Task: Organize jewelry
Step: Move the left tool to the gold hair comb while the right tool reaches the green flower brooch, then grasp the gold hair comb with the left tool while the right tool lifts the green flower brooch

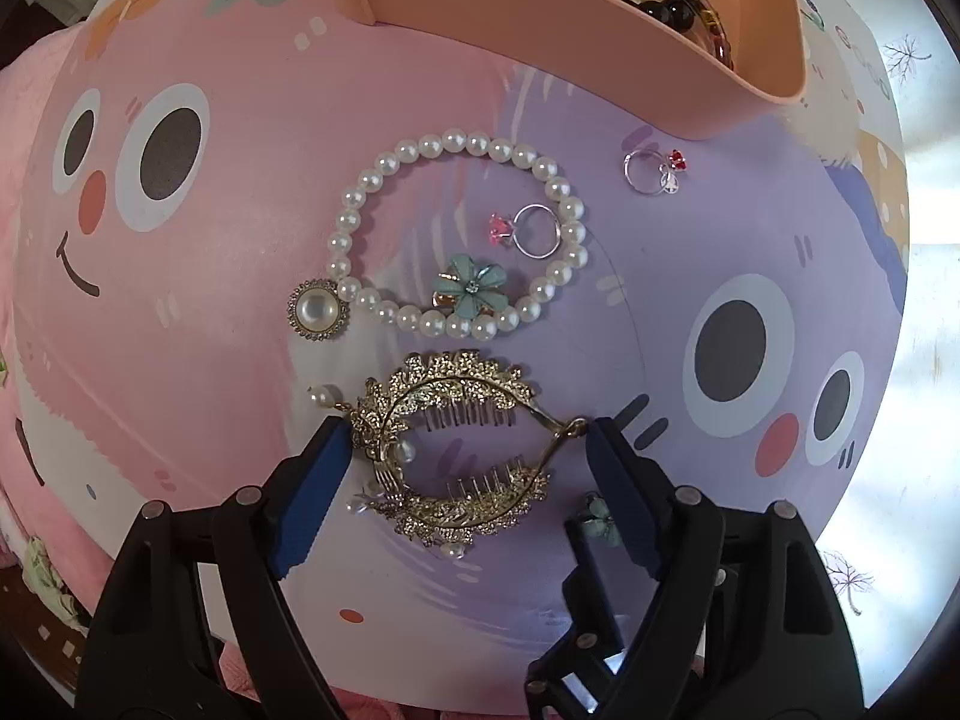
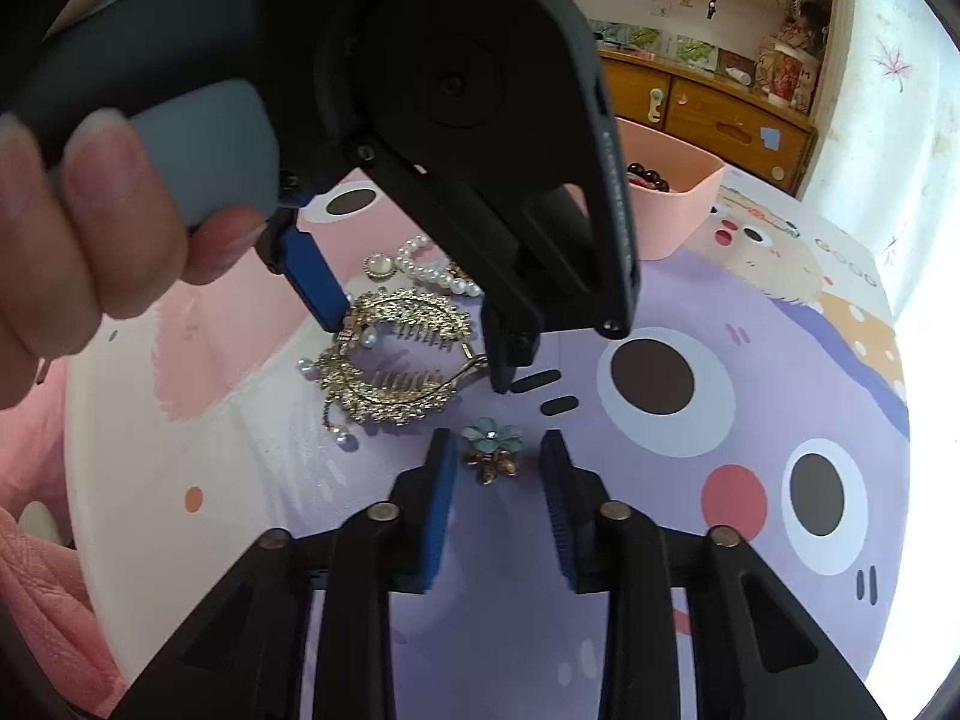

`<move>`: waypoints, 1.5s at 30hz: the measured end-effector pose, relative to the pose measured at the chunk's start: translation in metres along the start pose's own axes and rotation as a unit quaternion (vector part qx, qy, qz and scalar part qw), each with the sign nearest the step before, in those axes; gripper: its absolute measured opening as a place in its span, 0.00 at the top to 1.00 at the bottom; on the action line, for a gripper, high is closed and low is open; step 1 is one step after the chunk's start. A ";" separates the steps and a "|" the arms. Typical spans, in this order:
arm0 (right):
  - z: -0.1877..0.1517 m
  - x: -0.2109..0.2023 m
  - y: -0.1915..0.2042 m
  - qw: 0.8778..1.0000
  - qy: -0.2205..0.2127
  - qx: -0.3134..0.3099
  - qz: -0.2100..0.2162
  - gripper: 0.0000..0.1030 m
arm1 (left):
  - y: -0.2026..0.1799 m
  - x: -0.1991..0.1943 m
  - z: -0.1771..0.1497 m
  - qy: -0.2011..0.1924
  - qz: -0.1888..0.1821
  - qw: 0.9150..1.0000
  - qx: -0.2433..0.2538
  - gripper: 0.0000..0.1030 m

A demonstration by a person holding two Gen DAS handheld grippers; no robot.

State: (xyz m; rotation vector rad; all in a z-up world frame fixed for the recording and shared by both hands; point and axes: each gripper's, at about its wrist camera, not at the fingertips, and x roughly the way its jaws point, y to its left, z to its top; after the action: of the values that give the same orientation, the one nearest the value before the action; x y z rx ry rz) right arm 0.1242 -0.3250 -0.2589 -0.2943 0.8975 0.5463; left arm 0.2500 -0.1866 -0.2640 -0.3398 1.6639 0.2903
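The left gripper (image 1: pixel 468 438) is bracketing the gold hair comb (image 1: pixel 450 450) lying on the desk (image 1: pixel 240 396), jaws open and seemingly just touching its ends. Closing slowly should avoid bending its teeth. The right gripper (image 2: pixel 497 450) is hovering open around a blue flower brooch (image 2: pixel 492 441).

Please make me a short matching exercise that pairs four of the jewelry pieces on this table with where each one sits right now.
Things
1. gold hair comb
2. pink-stone ring
3. pearl brooch
4. black beads

Places
A. inside the pink basket
B. inside the loop of the pearl bracelet
C. between the fingertips of the left gripper
D. touching the outside of the bracelet's lower left bend

Pairs: 1-C, 2-B, 3-D, 4-A
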 end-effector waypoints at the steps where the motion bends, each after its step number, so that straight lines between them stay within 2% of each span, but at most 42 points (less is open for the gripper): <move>1: 0.000 -0.001 0.004 1.000 0.001 -0.001 0.002 0.80 | -0.002 -0.001 -0.001 -0.001 0.000 1.000 0.001 0.27; 5: 0.002 0.000 0.007 1.000 0.001 -0.001 0.003 0.82 | -0.004 -0.008 -0.001 -0.002 -0.007 1.000 0.002 0.28; 8: 0.003 0.001 0.007 1.000 0.000 0.000 0.004 0.82 | 0.030 -0.015 -0.007 -0.002 -0.016 1.000 -0.005 0.28; 12: 0.003 0.003 0.003 1.000 0.002 0.021 -0.005 0.82 | 0.037 -0.018 -0.013 0.002 -0.025 1.000 0.010 0.28; 15: 0.006 0.005 -0.002 0.998 0.016 0.053 -0.009 0.82 | 0.047 -0.022 -0.017 0.007 -0.042 0.999 0.000 0.28; 18: 0.009 0.003 -0.010 0.995 0.022 0.102 0.007 0.82 | 0.060 -0.024 -0.030 0.010 -0.059 0.998 -0.004 0.28; 24: 0.020 -0.002 -0.022 0.984 0.030 0.178 0.000 0.82 | 0.090 -0.036 -0.035 0.020 -0.063 0.998 0.002 0.28; 27: 0.031 -0.006 -0.026 0.976 0.024 0.215 0.005 0.82 | 0.107 -0.046 -0.035 0.030 -0.076 0.997 -0.005 0.28; 31: 0.054 -0.010 -0.026 0.971 0.020 0.237 0.002 0.82 | 0.126 -0.080 -0.031 0.009 -0.095 0.995 0.006 0.28; 36: 0.096 -0.017 -0.033 0.969 -0.001 0.246 -0.001 0.82 | 0.135 -0.126 -0.015 -0.030 -0.104 0.993 0.056 0.28; 37: 0.106 -0.019 -0.033 0.970 -0.009 0.244 -0.004 0.82 | 0.146 -0.127 -0.005 -0.038 -0.106 0.992 0.064 0.31; 39: 0.123 -0.024 -0.035 0.970 -0.024 0.242 -0.006 0.82 | 0.147 -0.144 0.007 -0.056 -0.107 0.989 0.080 0.64; 40: 0.132 -0.026 -0.036 0.970 -0.033 0.240 -0.005 0.82 | 0.147 -0.148 0.023 -0.058 -0.115 0.988 0.083 0.63; 43: 0.156 -0.033 -0.039 0.971 -0.059 0.230 -0.007 0.82 | 0.147 -0.154 0.038 -0.064 -0.156 0.981 0.095 0.64; 45: 0.169 -0.035 -0.043 0.971 -0.073 0.226 -0.011 0.82 | 0.142 -0.160 0.048 -0.077 -0.148 0.980 0.105 0.68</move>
State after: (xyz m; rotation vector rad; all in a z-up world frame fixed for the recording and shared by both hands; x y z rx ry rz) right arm 0.2417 -0.2942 -0.1291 0.1488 0.8481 0.3241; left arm 0.2559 -0.0288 -0.1119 -0.3905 1.4525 -0.0797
